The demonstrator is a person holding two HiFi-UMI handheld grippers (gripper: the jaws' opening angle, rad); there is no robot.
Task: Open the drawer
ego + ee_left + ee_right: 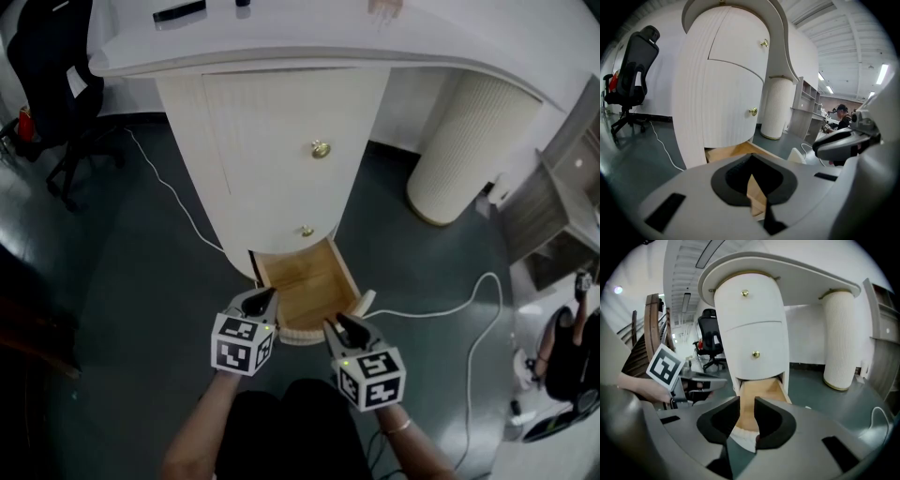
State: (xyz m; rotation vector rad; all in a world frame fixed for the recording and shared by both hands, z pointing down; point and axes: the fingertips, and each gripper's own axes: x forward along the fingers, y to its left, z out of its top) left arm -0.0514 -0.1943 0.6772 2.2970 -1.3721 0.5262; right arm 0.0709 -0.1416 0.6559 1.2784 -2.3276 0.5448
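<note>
Head view: square-marked left hand-held gripper (263, 299), right hand-held gripper (337, 326), at open drawer (309, 284).

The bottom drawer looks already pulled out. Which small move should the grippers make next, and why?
Probably draw the right gripper a little back from the drawer. The drawer stands well out of the cabinet with its wooden inside showing, and the right gripper's jaws are apart, gripping nothing. The left gripper is shut and empty, so no pull seems left to do.
</note>
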